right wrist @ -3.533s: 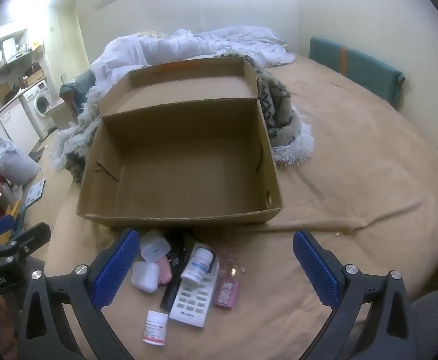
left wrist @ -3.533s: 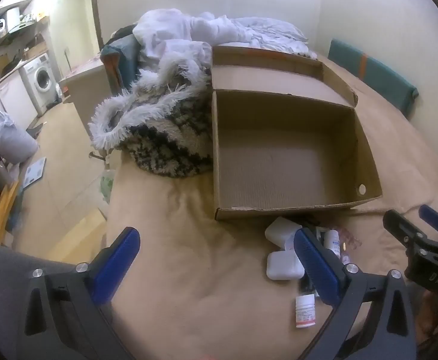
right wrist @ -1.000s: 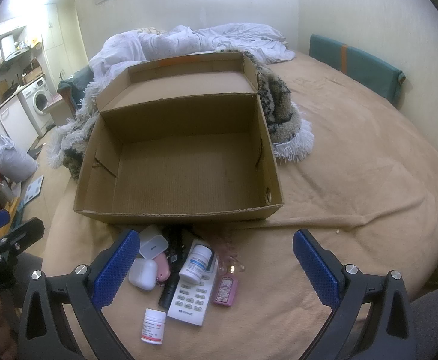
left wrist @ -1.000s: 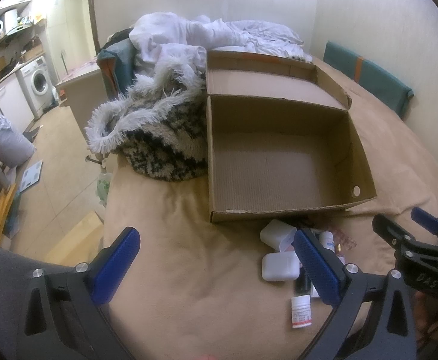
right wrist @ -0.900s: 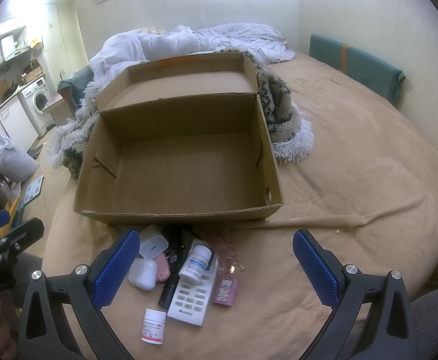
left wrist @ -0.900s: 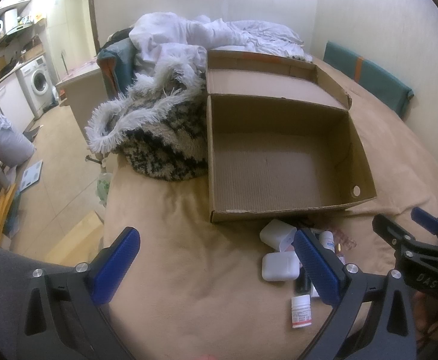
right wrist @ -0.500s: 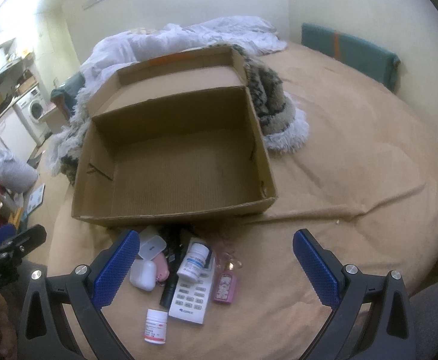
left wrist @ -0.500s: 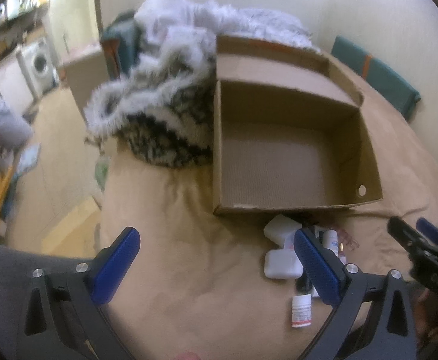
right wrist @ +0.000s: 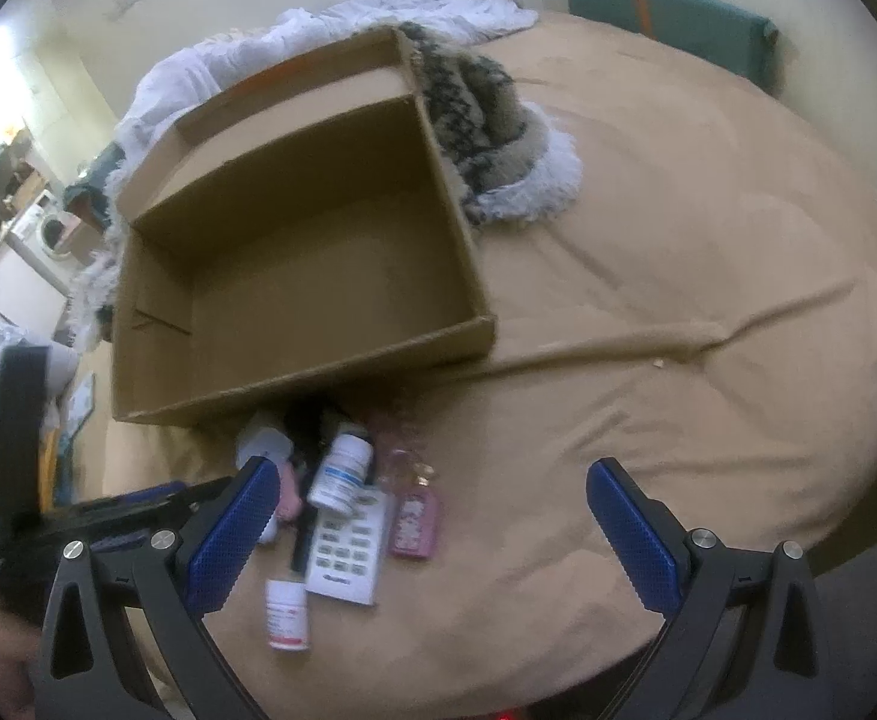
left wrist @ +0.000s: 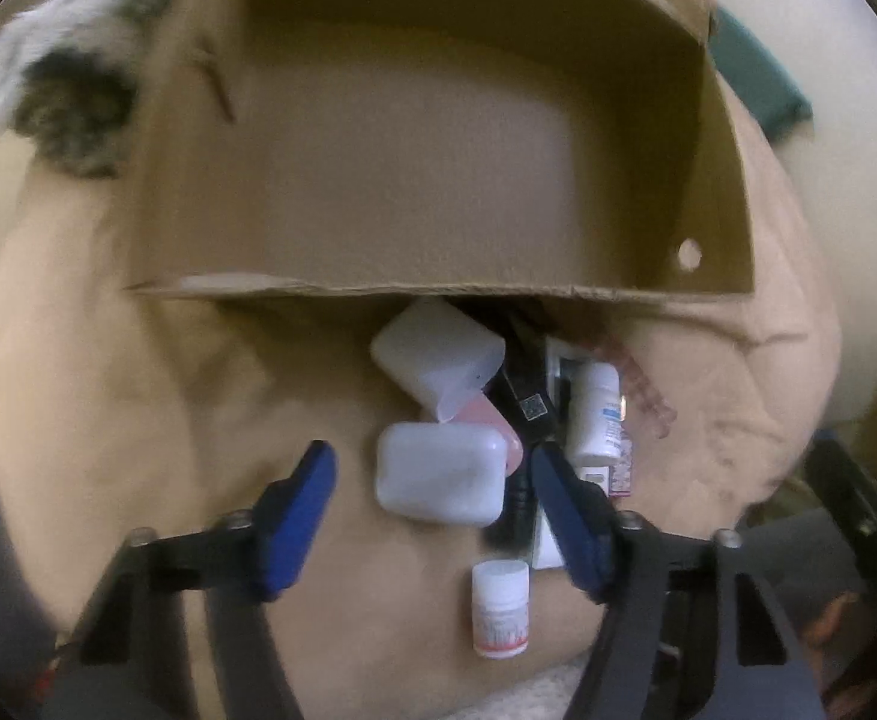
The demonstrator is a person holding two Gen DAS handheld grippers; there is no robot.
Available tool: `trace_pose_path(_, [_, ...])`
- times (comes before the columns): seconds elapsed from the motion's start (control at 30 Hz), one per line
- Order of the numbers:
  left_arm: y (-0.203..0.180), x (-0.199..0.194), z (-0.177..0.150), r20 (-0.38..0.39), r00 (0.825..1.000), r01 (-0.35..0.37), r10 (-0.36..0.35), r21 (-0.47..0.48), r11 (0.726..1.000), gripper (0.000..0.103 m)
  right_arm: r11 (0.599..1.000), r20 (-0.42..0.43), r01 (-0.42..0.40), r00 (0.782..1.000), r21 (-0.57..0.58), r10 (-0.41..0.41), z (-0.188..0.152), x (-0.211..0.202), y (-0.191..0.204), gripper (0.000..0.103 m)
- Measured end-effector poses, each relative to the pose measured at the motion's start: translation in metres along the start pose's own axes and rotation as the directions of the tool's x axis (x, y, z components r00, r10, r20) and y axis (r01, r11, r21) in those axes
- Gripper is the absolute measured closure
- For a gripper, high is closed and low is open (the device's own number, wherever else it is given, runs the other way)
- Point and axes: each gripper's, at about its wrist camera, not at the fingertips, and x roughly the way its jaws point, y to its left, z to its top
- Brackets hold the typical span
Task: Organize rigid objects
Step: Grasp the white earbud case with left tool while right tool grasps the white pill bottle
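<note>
Nearest the left wrist camera: left gripper [left wrist: 432, 480] pointed steeply down over the clutter, blue pads closing with a white earbud case [left wrist: 441, 474] between them but not yet pressed, a gap showing on the left pad's side. Nothing held so far. Just below the case, a small white pill bottle [left wrist: 499, 607] with a red-printed label, lying on the tan bedspread [left wrist: 108, 396]. Right gripper [right wrist: 435, 531] spread wide and empty, hovering above the right part of the same pile, with a white remote [right wrist: 347, 546] and a pink keyring bottle [right wrist: 415, 519] between its pads but well below them.

Further out: a second white case [left wrist: 438, 351], a white medicine bottle with blue label [left wrist: 595, 414], a black stick-shaped item [left wrist: 525, 402] and something pink, too covered to name, all crowded together against the front wall of the cardboard box [left wrist: 378, 288]. Box open and bare inside, flap folded back at the far side. Beyond it, a shaggy patterned throw [right wrist: 486, 120] and white bedding.

Step in hand, by the look of it: first pick, the earbud case, with no item boxed yet. Next move likely calls for finishing the squeeze squarely on the case's flat sides, lifting straight up so the neighbouring pink item and black stick stay undisturbed, then carrying over the low front wall and releasing inside.
</note>
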Motion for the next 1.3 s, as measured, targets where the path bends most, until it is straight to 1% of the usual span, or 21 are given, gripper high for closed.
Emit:
trace_pose_path(0.07, [-0.002,0.011,0.001,-0.04,0.998,0.051,-0.052,-0.006,0.999,0.04,1.0,0.005,0.001,1.0,-0.019,-0.001,0.0,-0.002,0.003,0.0])
trace_pose_path(0.1, [-0.005,0.014,0.0,-0.052,0.997,0.055,-0.054,0.007,0.998,0.04,1.0,0.005,-0.003,1.0,-0.024,0.003,0.0,-0.002,0.003,0.0])
trace_pose_path(0.27, [-0.016,0.037,-0.007,-0.069,0.998,0.012,-0.006,0.095,0.995,0.04,0.999,-0.022,-0.028,0.999,-0.034,0.027,0.0,0.003,0.006,0.0])
trace_pose_path(0.3, [-0.015,0.041,-0.009,-0.078,0.997,0.011,-0.003,0.1,0.995,0.048,0.999,-0.024,-0.031,0.999,-0.035,0.03,0.0,0.004,0.007,0.0])
trace_pose_path(0.33, [-0.015,0.045,-0.01,-0.075,0.997,0.006,0.002,0.099,0.995,0.054,0.999,-0.026,-0.033,0.999,-0.038,0.032,0.0,0.004,0.008,0.0])
trace_pose_path(0.4, [-0.016,0.046,-0.013,-0.054,0.999,0.013,-0.008,0.1,0.995,0.054,0.998,-0.026,-0.032,0.999,-0.05,0.031,-0.001,0.004,0.01,0.0])
trace_pose_path(0.5, [-0.02,0.041,-0.015,-0.024,0.999,-0.02,0.023,0.123,0.992,0.055,0.998,-0.03,-0.026,0.999,-0.061,0.024,-0.002,0.005,0.011,0.0])
trace_pose_path(0.63, [-0.018,0.037,-0.018,-0.014,0.999,-0.029,0.031,0.085,0.996,0.055,0.998,-0.052,-0.036,0.998,-0.051,0.034,-0.002,0.009,0.009,0.0])
trace_pose_path(0.7, [-0.011,0.028,-0.019,0.003,0.998,-0.055,0.055,0.079,0.995,0.055,0.997,-0.065,-0.057,0.996,-0.045,0.054,-0.003,0.011,0.009,0.0])
trace_pose_path(0.77, [-0.005,0.019,-0.022,0.029,0.995,-0.101,0.099,0.064,0.993,0.055,0.994,-0.109,-0.101,0.989,-0.031,0.097,-0.005,0.016,0.01,0.0])
trace_pose_path(0.8, [-0.002,0.016,-0.023,0.036,0.993,-0.118,0.116,0.051,0.992,0.055,0.99,-0.16,-0.14,0.978,-0.009,0.137,-0.007,0.023,0.011,0.0])
trace_pose_path(0.83, [0.003,0.011,-0.024,0.046,0.988,-0.15,0.148,0.039,0.988,0.055,0.982,-0.225,-0.19,0.956,0.022,0.19,-0.012,0.031,0.013,0.006])
trace_pose_path(0.87, [0.006,0.008,-0.025,0.056,0.983,-0.175,0.173,0.027,0.984,0.055,0.97,-0.286,-0.237,0.928,0.046,0.24,-0.018,0.039,0.016,0.014])
trace_pose_path(0.9, [0.009,0.005,-0.025,0.06,0.98,-0.191,0.189,0.013,0.982,0.055,0.96,-0.333,-0.271,0.9,0.076,0.28,-0.023,0.045,0.019,0.025])
trace_pose_path(0.97, [0.015,0.0,-0.025,0.069,0.972,-0.224,0.225,-0.013,0.974,0.055,0.938,-0.426,-0.311,0.836,0.152,0.346,-0.038,0.061,0.026,0.029])
trace_pose_path(1.0, [0.018,-0.002,-0.025,0.072,0.97,-0.232,0.233,-0.022,0.972,0.055,0.931,-0.449,-0.32,0.815,0.175,0.365,-0.042,0.066,0.03,0.031])
trace_pose_path(1.03, [0.021,-0.003,-0.025,0.072,0.968,-0.24,0.242,-0.035,0.97,0.055,0.927,-0.463,-0.323,0.803,0.191,0.375,-0.046,0.07,0.035,0.034])
trace_pose_path(1.1, [0.032,-0.008,-0.025,0.062,0.965,-0.249,0.253,-0.061,0.966,0.055,0.927,-0.484,-0.32,0.79,0.195,0.375,-0.051,0.077,0.046,0.045])
trace_pose_path(1.2, [0.054,-0.014,-0.025,0.034,0.97,-0.237,0.242,-0.115,0.965,0.055,0.933,-0.513,-0.301,0.78,0.195,0.359,-0.054,0.088,0.062,0.048])
trace_pose_path(1.27, [0.061,-0.018,-0.025,0.034,0.97,-0.236,0.242,-0.129,0.963,0.055,0.954,-0.531,-0.261,0.793,0.147,0.299,-0.057,0.098,0.073,0.048])
trace_pose_path(1.3, [0.062,-0.019,-0.025,0.037,0.969,-0.238,0.244,-0.13,0.963,0.055,0.966,-0.535,-0.235,0.804,0.112,0.258,-0.061,0.102,0.078,0.052])
